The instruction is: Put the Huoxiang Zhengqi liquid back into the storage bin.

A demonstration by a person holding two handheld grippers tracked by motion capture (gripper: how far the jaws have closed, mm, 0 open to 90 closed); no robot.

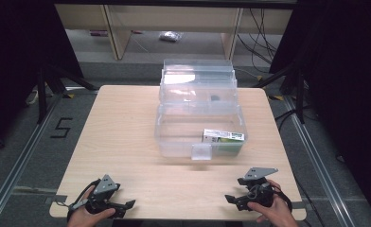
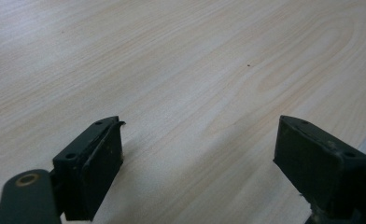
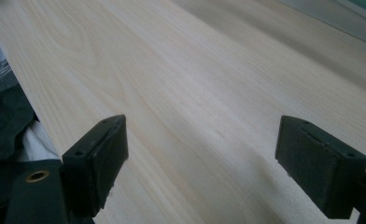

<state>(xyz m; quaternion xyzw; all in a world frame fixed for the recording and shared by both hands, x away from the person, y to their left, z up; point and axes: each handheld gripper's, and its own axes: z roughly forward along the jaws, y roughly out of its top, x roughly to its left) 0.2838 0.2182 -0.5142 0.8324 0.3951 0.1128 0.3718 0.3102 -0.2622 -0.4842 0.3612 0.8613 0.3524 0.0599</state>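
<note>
At the near edge of the table (image 1: 127,142), both grippers rest low, one at each corner, tips turned toward each other. Left gripper (image 1: 129,204): jaws spread wide, nothing between them but bare wood. Right gripper (image 1: 229,198): likewise released and empty. Likely a parked pose, hands apart so the middle stays free.

Clear plastic box (image 1: 174,137) sits mid-table, lid (image 1: 198,78) swung up and back on the far side, so the opening faces up and toward the person. Its long axis runs left-right; front latch tab (image 1: 201,152) points at the near edge. A white-and-green packet (image 1: 224,136) lies flat inside, front right corner, lengthwise along the front wall.
</note>
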